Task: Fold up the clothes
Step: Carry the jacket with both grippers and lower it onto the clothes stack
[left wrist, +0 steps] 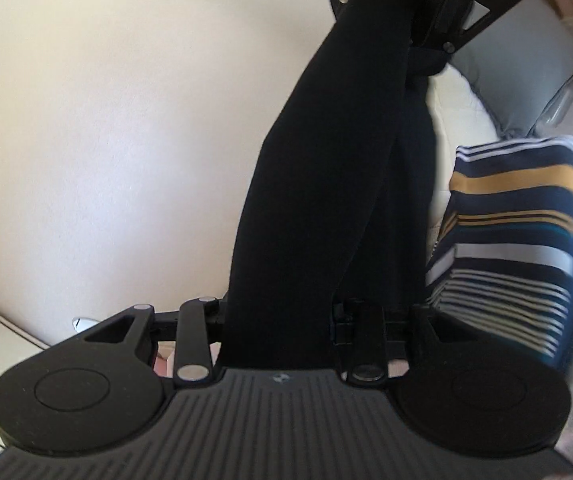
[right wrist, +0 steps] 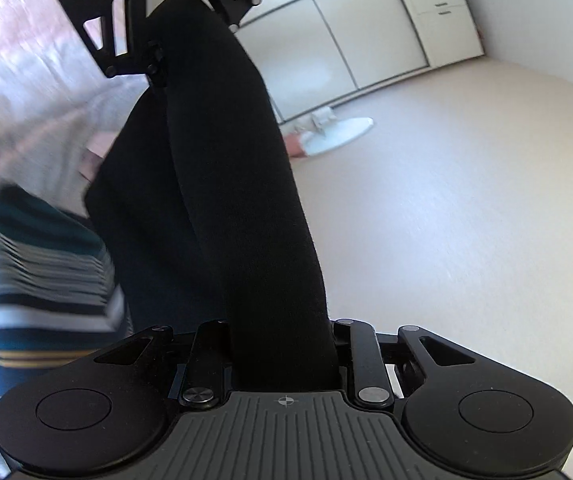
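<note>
**Stretching a black garment between two grippers**

Hanging taut in the air, the black garment (left wrist: pixel 326 200) runs as a rolled, doubled band from one gripper to the other, lifted clear of the bed and of the striped clothes below. The left gripper (left wrist: pixel 282 320) has its jaws closed on one end of the cloth, and the right gripper (right wrist: pixel 286 344) has its jaws closed on the other end; each shows at the top of the other's view, so the two face one another along the fabric. Holding both ends apart like this probably pulls the cloth straight, so that it can be laid down flat or brought end to end for a fold.

Beside the band lies a folded striped top (left wrist: pixel 514 240), navy with yellow, white and teal bars, apparently already done and set aside on the pale bedding (left wrist: pixel 454 112). Behind stand a plain cream wall (left wrist: pixel 126 120) and white cupboard doors (right wrist: pixel 358 32).

No brand, label or writing can be read on the cloth or the grippers.
</note>
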Tool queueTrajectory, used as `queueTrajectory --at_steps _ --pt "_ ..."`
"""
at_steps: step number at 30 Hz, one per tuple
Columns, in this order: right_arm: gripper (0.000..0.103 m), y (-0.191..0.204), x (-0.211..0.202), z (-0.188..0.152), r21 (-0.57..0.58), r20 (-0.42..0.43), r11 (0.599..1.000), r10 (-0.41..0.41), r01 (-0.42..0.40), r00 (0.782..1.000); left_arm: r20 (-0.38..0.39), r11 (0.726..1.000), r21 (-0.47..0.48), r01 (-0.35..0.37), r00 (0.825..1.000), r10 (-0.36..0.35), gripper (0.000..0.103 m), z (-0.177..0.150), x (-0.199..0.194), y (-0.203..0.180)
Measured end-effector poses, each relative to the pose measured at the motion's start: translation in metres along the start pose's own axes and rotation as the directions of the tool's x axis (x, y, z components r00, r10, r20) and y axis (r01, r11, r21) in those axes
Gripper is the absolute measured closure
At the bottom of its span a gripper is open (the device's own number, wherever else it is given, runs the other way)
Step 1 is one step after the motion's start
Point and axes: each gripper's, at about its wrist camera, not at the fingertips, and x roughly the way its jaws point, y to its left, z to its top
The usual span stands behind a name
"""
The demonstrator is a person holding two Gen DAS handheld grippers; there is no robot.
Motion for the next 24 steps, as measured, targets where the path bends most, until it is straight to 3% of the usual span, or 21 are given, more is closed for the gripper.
queueTrajectory --at_steps 2,5,7,8,10,16,18,20,24 --pt "0.079 0.023 0.023 -0.022 0.003 -0.007 1.0 0.005 -0.005 1.0 -0.025 0.998 0.033 0.045 0.999 -0.045 0.069 -0.012 0.021 -0.044" --pt "0.079 0.09 0.047 -0.056 0.019 -0.047 0.993 0.121 -0.12 0.992 -0.065 0.989 0.089 0.122 0.991 -0.116 0.068 -0.036 0.039 -0.113" --pt "0.079 0.136 0.057 -0.072 0.002 -0.087 0.97 0.241 -0.242 0.967 -0.094 0.977 0.124 0.174 0.982 -0.163 0.068 -0.052 0.052 -0.16" --pt "0.079 0.149 0.054 -0.076 0.0 -0.091 0.968 0.249 -0.25 0.964 -0.083 0.979 0.136 0.151 0.987 -0.141 0.068 -0.057 0.05 -0.172" --pt "0.078 0.163 0.044 -0.078 0.015 -0.081 0.971 0.239 -0.238 0.968 -0.063 0.988 0.106 0.112 0.992 -0.106 0.066 -0.06 0.042 -0.175" --pt "0.064 0.17 -0.003 -0.059 -0.034 -0.096 0.98 0.194 -0.198 0.976 -0.068 0.988 0.113 0.109 0.992 -0.102 0.055 -0.069 0.026 -0.167" --pt "0.064 0.171 -0.012 -0.077 -0.039 -0.116 0.98 0.187 -0.193 0.976 -0.065 0.987 0.114 0.111 0.992 -0.105 0.055 -0.073 0.022 -0.164" --pt "0.063 0.168 -0.019 -0.073 -0.04 -0.14 0.98 0.187 -0.194 0.972 -0.064 0.986 0.119 0.116 0.992 -0.109 0.055 -0.076 0.021 -0.163" --pt "0.063 0.154 0.004 -0.076 -0.048 -0.163 0.981 0.18 -0.19 0.97 -0.065 0.984 0.125 0.126 0.991 -0.119 0.061 -0.081 0.024 -0.161"
